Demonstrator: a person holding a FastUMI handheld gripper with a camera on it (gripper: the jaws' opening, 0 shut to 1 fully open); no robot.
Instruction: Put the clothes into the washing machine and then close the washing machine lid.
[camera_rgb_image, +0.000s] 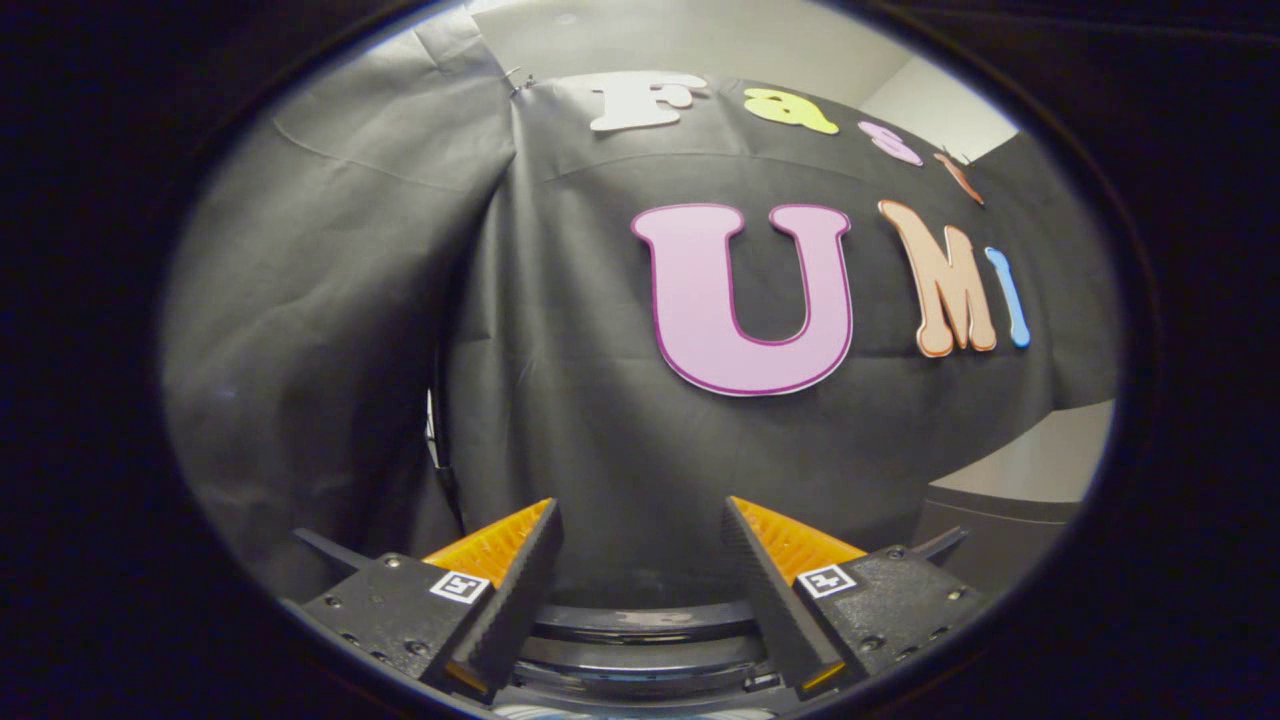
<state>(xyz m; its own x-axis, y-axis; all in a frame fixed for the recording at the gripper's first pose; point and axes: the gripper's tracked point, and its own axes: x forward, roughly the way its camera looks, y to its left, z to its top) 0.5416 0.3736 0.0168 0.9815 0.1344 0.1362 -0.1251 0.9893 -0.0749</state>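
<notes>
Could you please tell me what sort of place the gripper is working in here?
Probably a cloth-walled booth: creased black cloth wall hangs behind, pale plain wall shows past it, and a dark curved rim, perhaps the machine's, lies between the open gripper fingers.

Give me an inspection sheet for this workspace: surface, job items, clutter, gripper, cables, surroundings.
Surface: nothing seen.
Job items: a dark curved rim, possibly the washing machine's, lies low between the fingers; cannot tell if the lid is open. Clothes: nothing seen.
Clutter: nothing seen.
Gripper: gripper is open, fingers spread apart, holding nothing, pointing at the black cloth wall.
Cables: a dark cord seems to hang along the cloth's fold, beyond the one finger.
Surroundings: black cloth wall ahead, pale room wall past its edge.
</notes>
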